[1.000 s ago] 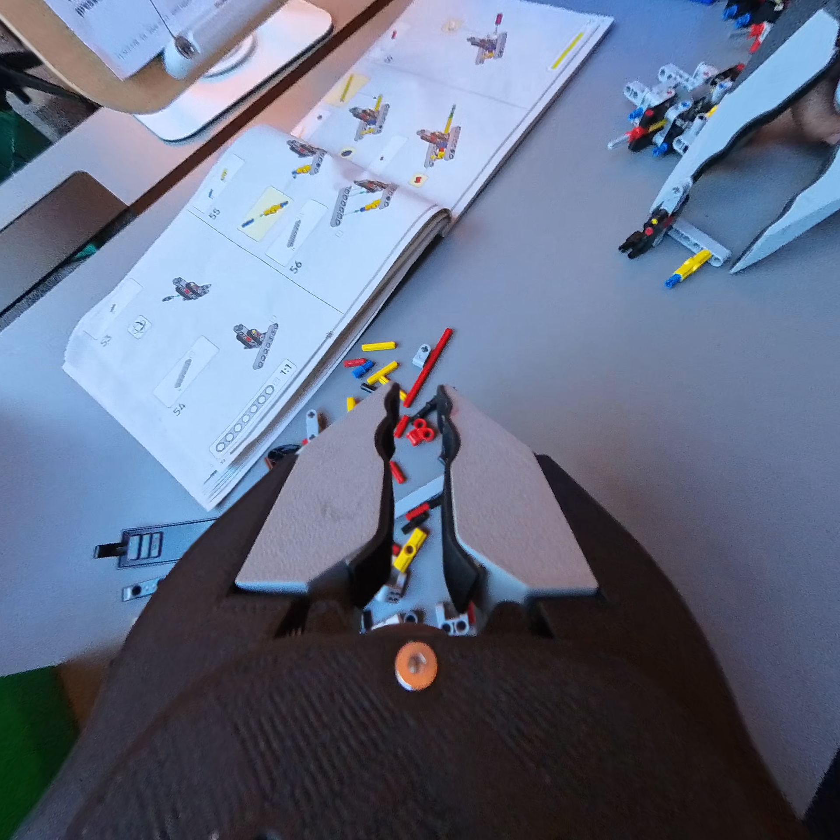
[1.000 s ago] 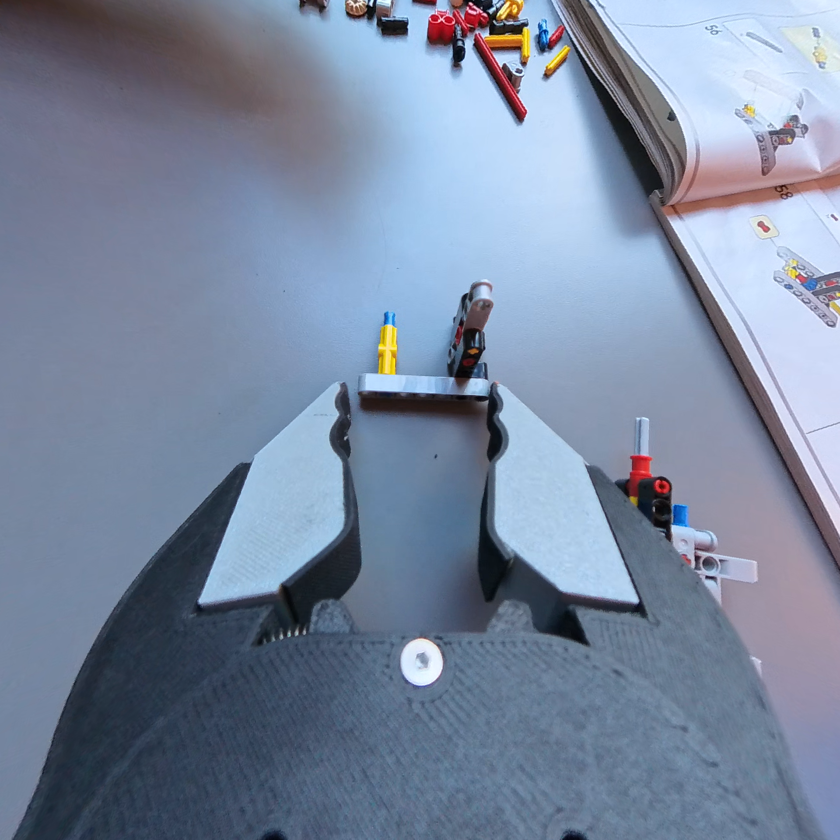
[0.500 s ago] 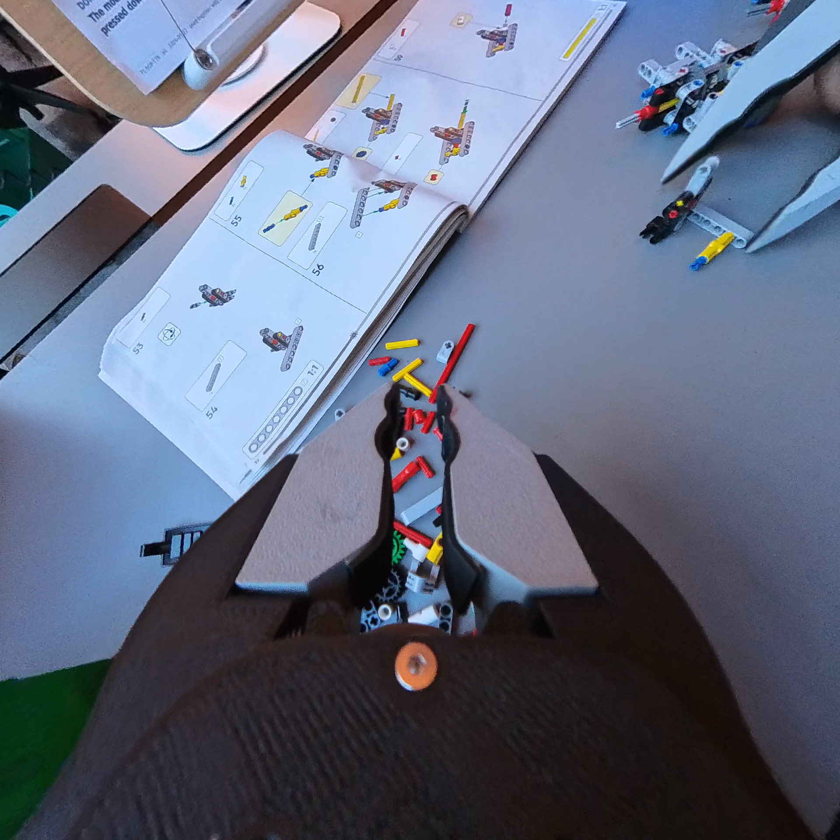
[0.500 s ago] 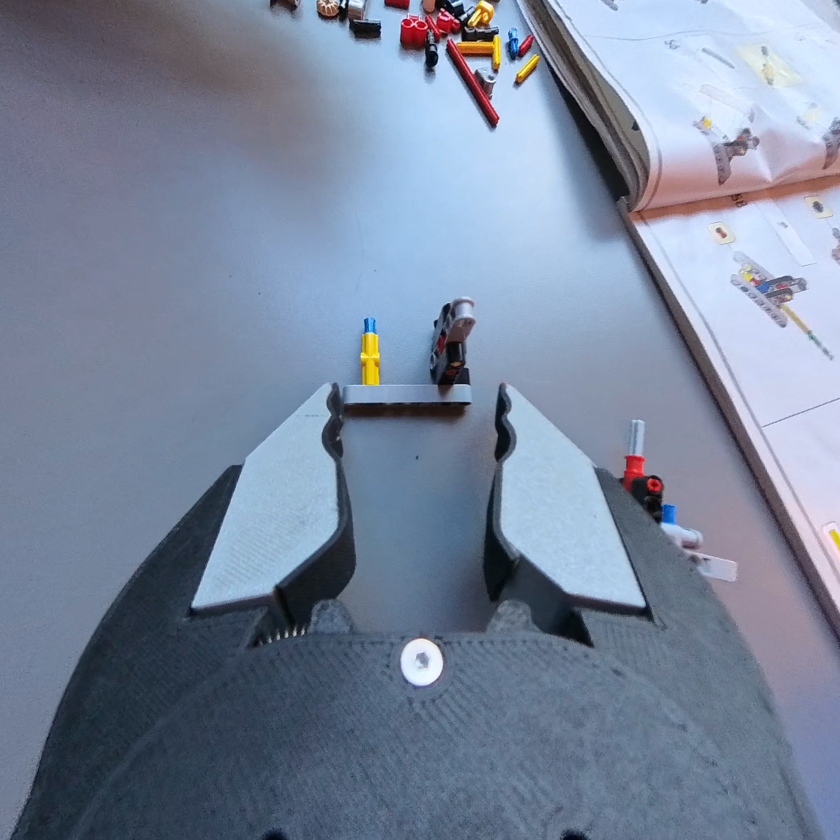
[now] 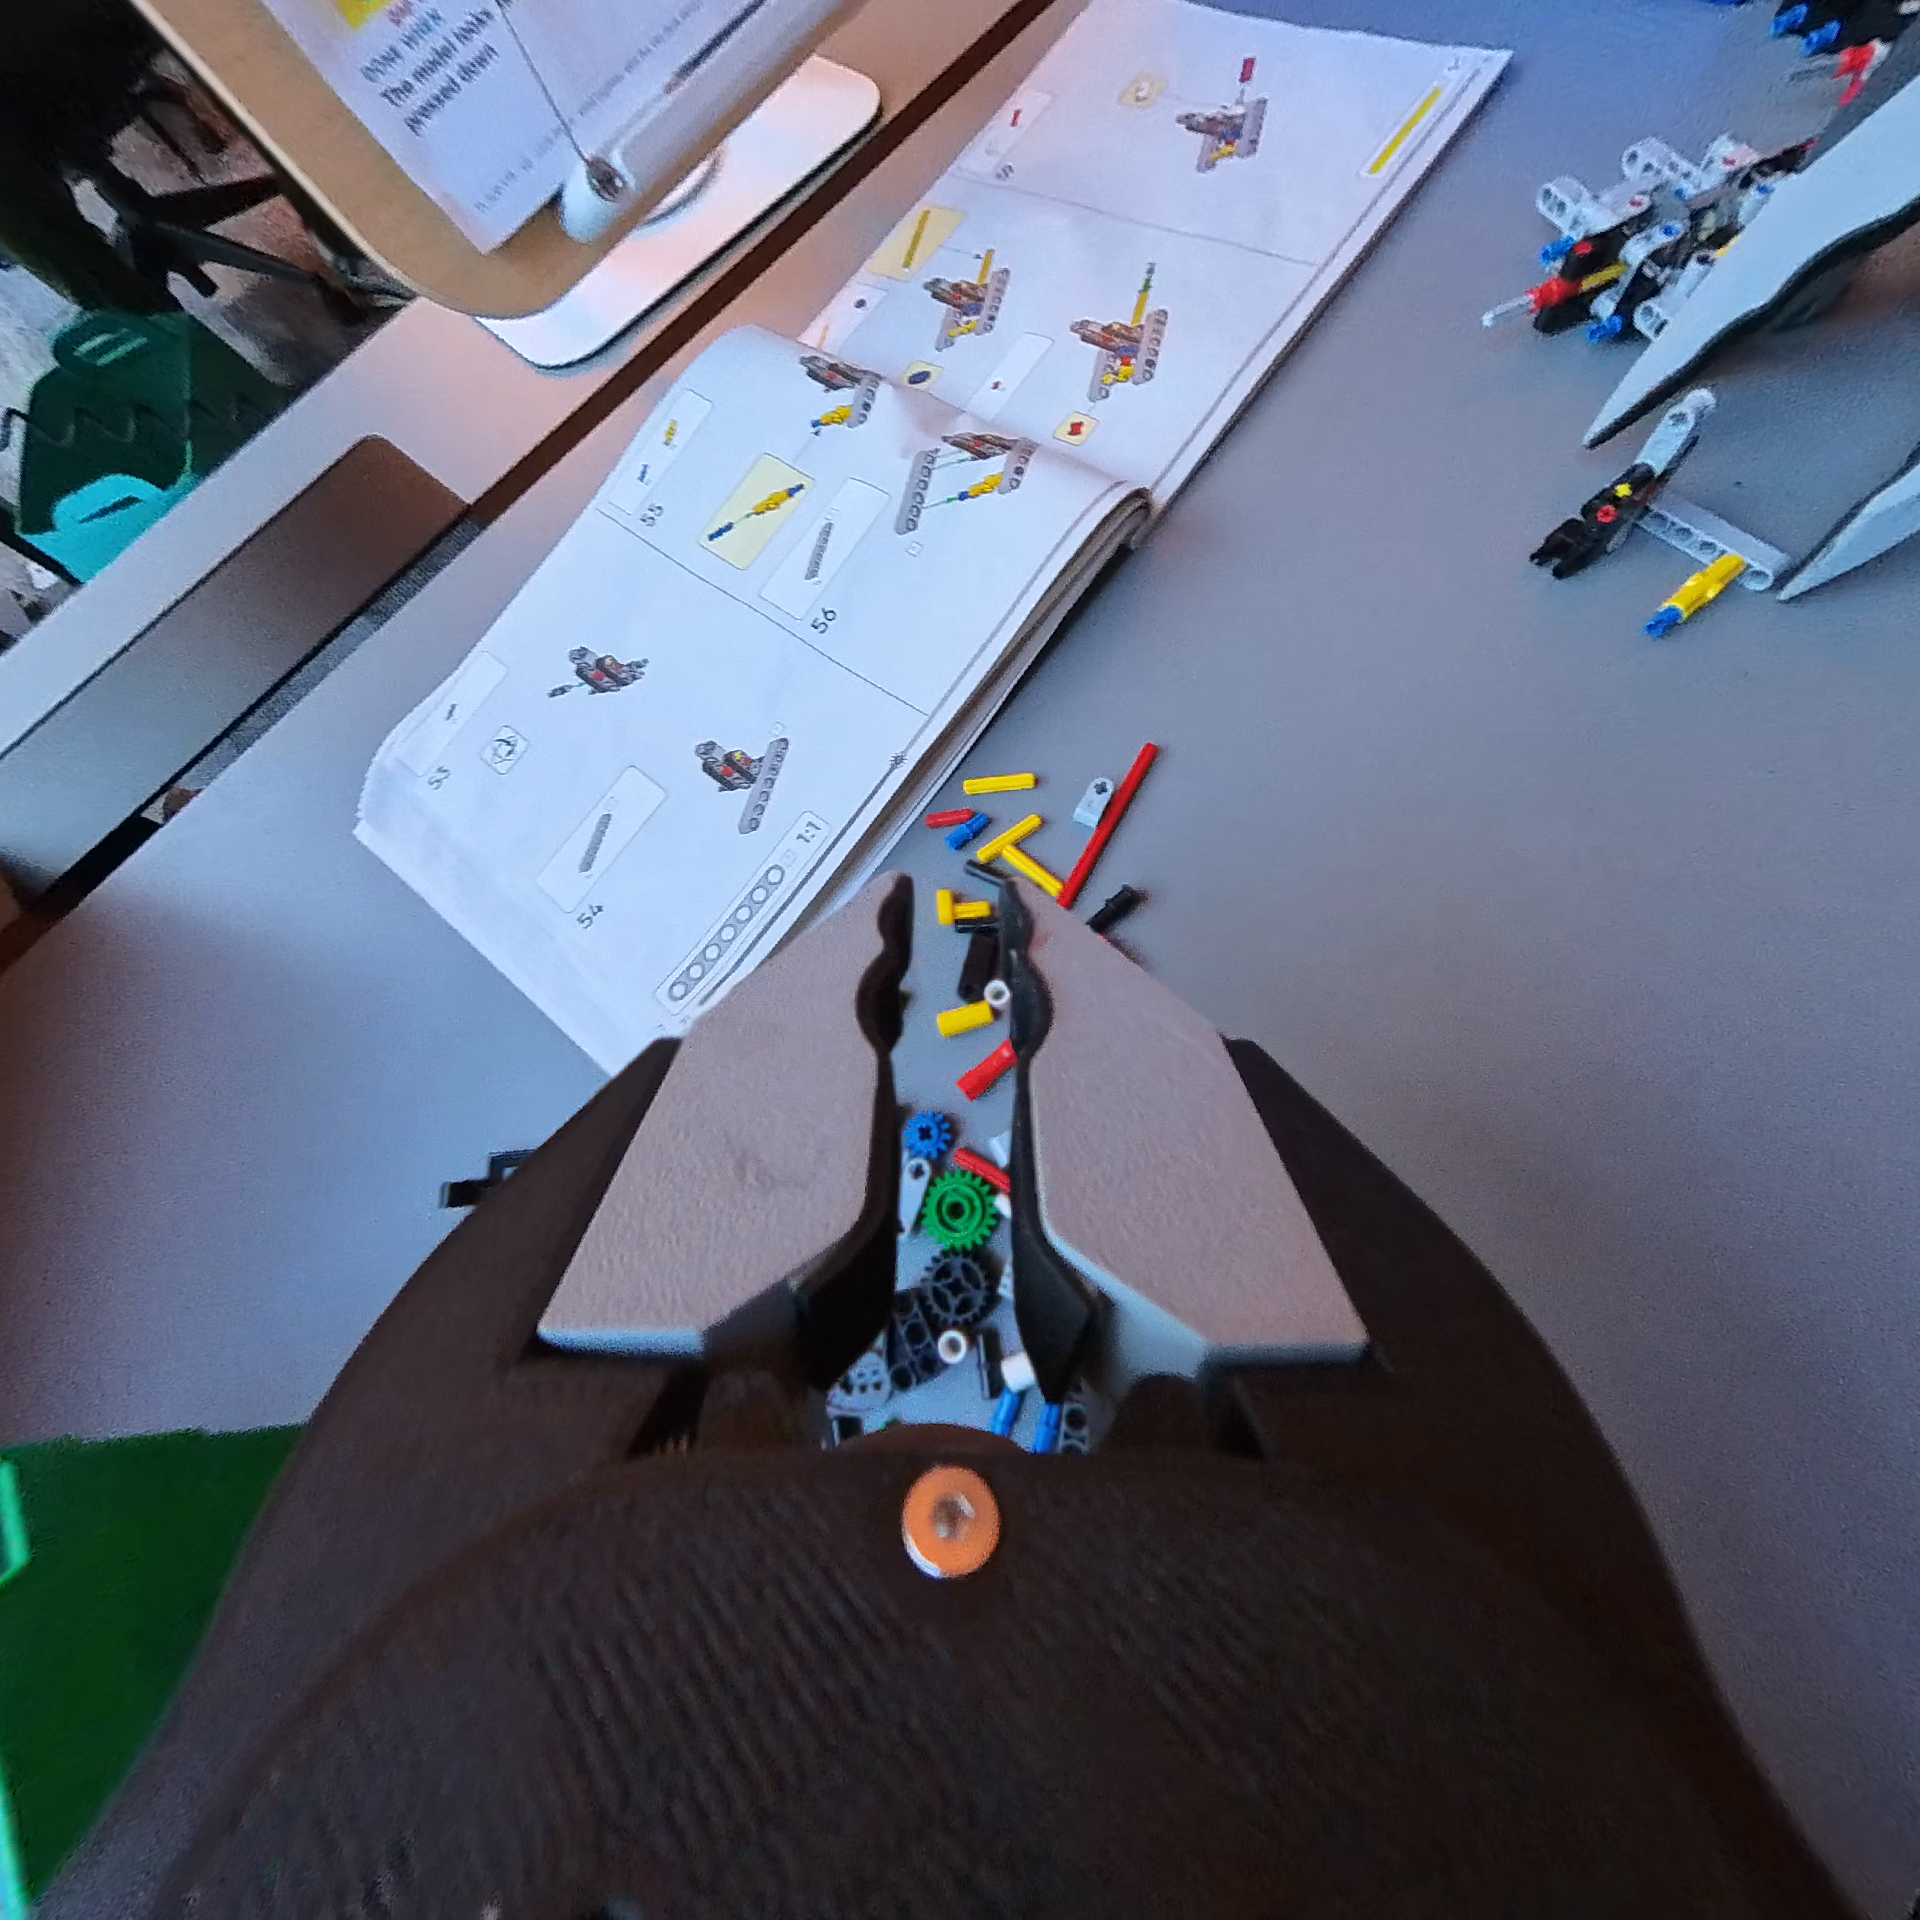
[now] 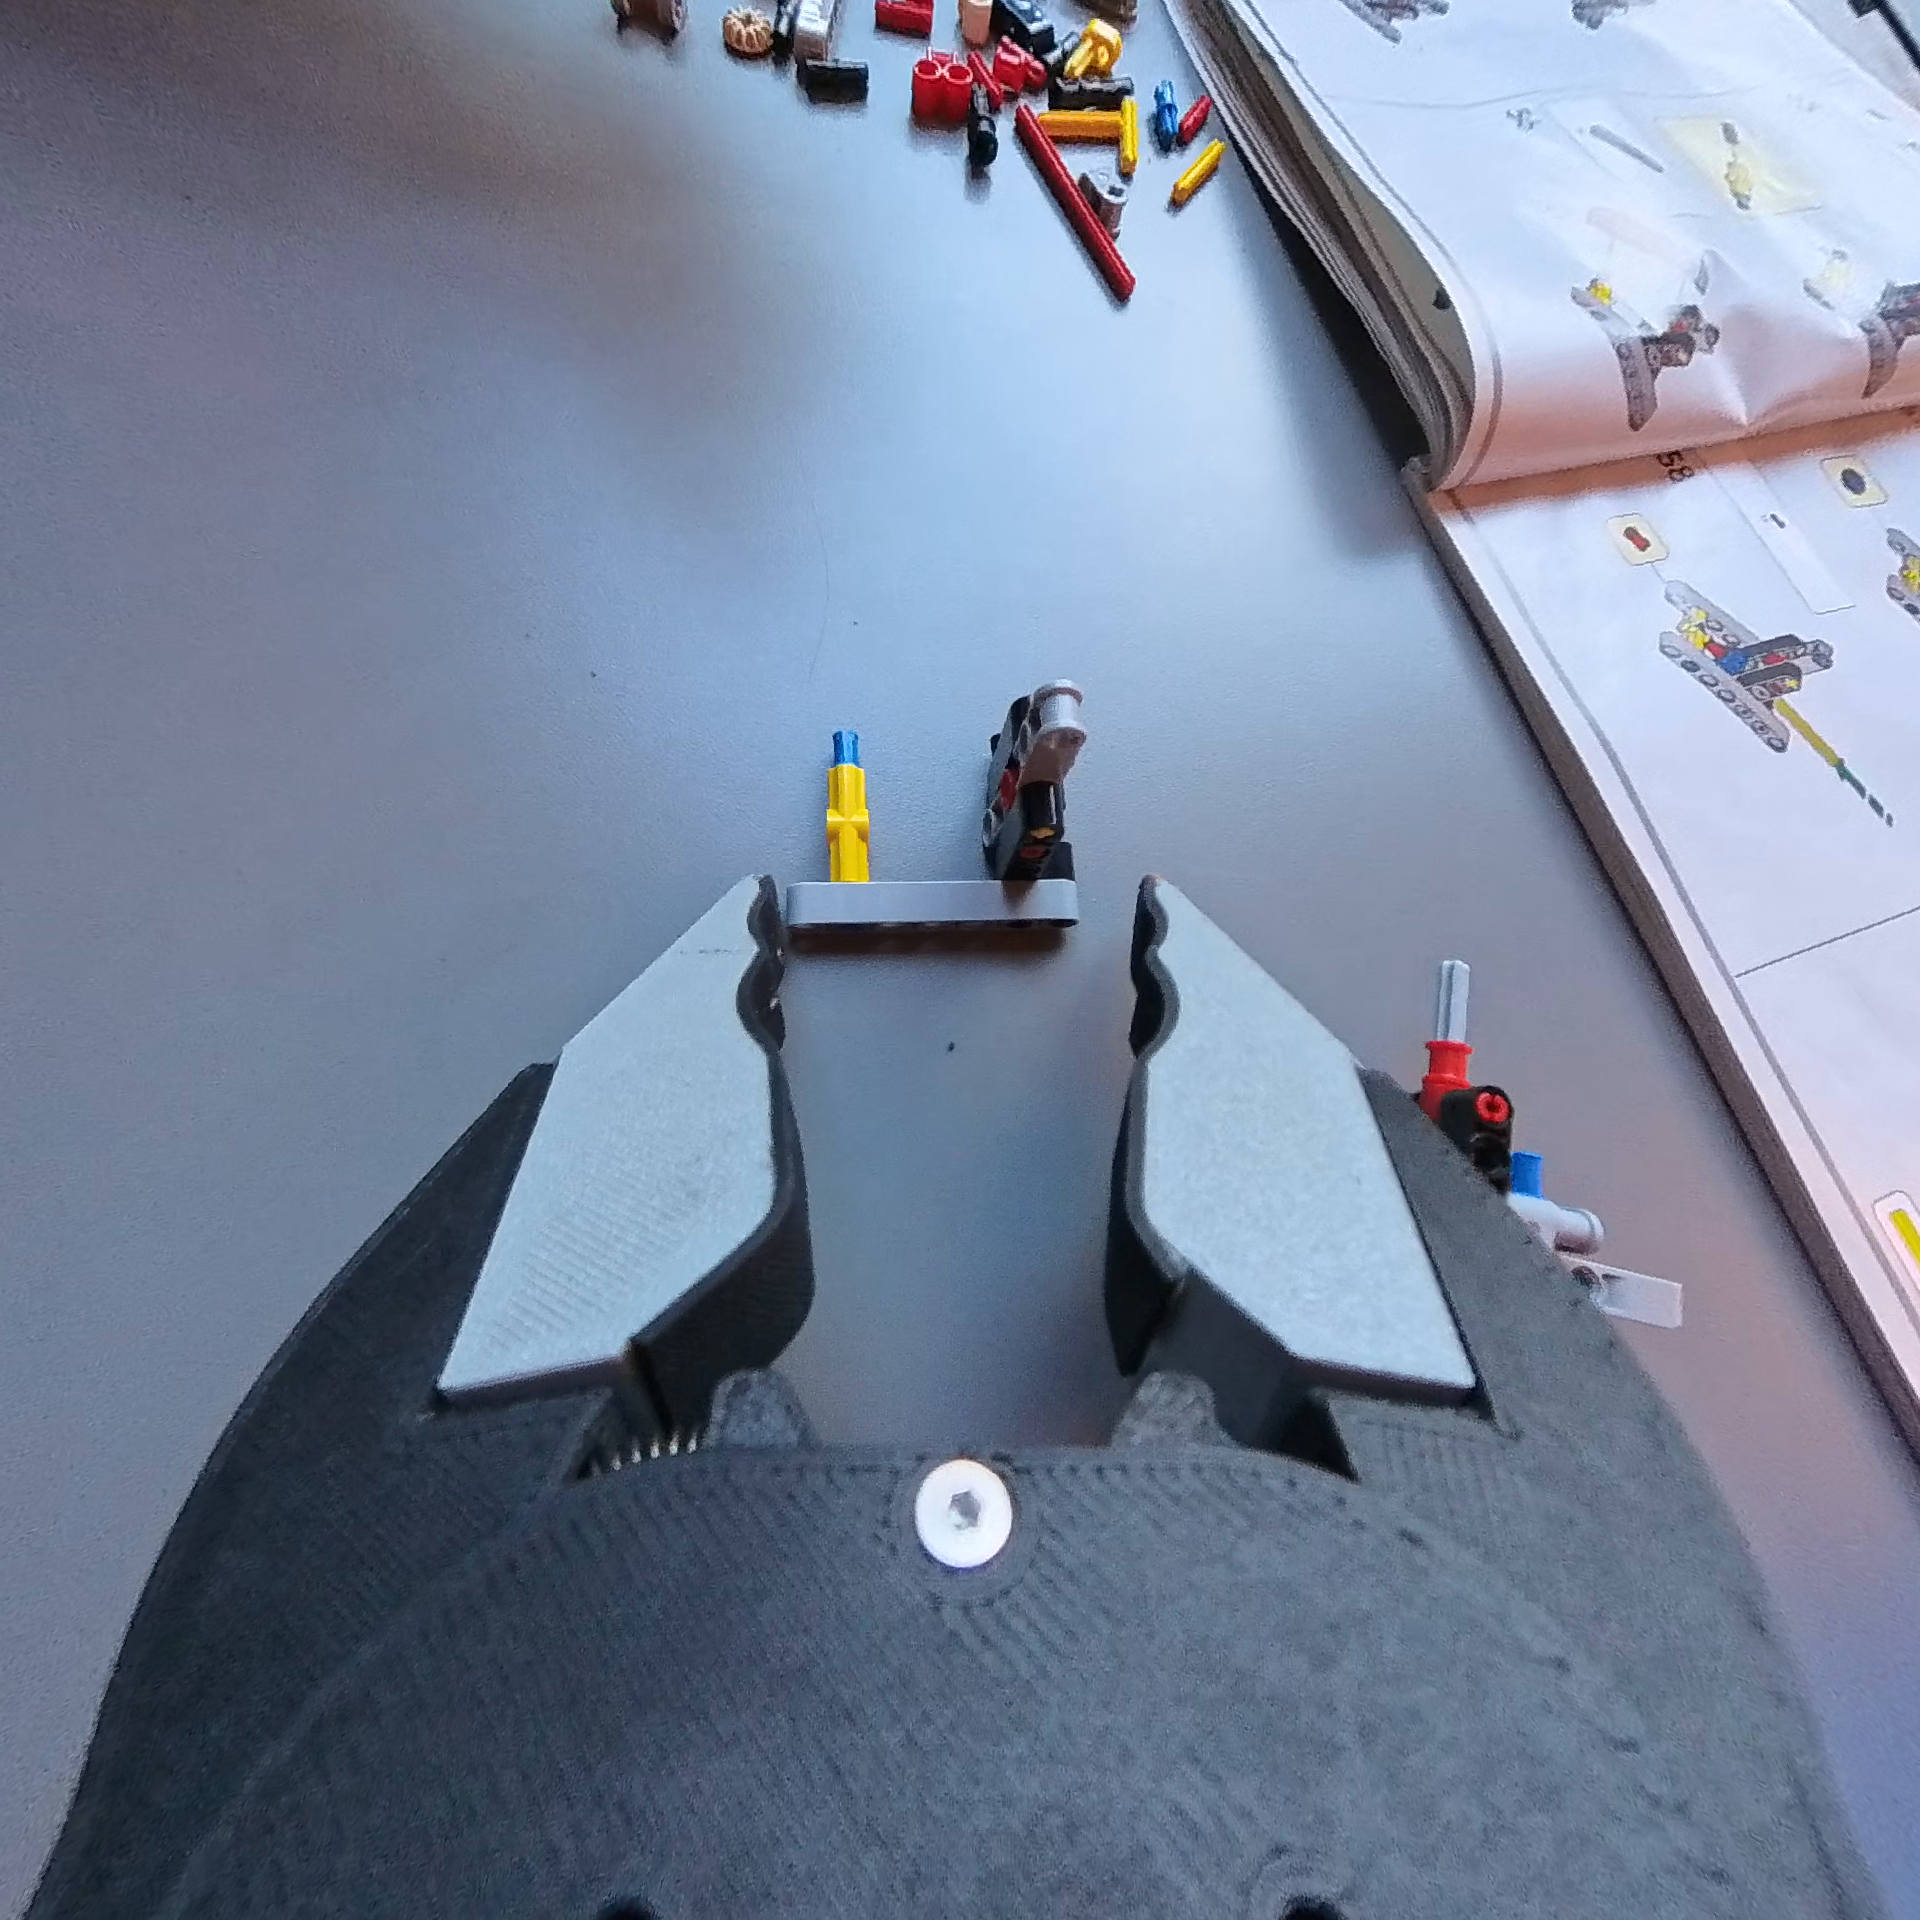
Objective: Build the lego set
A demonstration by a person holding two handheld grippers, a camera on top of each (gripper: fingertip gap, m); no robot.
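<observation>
My left gripper [image 5: 956,894] hovers over a pile of small loose building parts [image 5: 1013,842] on the grey table. Its jaws stand a narrow gap apart and nothing is between the pads. A green gear [image 5: 958,1208] and black gears show below, between the fingers. My right gripper [image 6: 956,896] is open wide and empty. A grey beam [image 6: 925,902] lies on the table just ahead of its tips. The beam carries a yellow and blue pin [image 6: 848,821] and a black and grey piece [image 6: 1029,790]. The left tip is at the beam's end, the right tip stands apart. The beam also shows in the left wrist view [image 5: 1704,535].
An open instruction booklet [image 5: 727,623] lies beyond the pile and shows at the right in the right wrist view [image 6: 1662,416]. A larger part-built model [image 5: 1642,249] sits beside my right gripper [image 6: 1486,1132]. A monitor stand [image 5: 675,229] is at the back left. The table edge and green floor [image 5: 104,1558] are at the near left. Some 25 centimeters of space lies between my two pairs of fingers.
My right gripper's jaws have opened wider and let go of the grey beam, which stays on the table. My left gripper has drawn back over the pile, so the gears now show between its fingers.
</observation>
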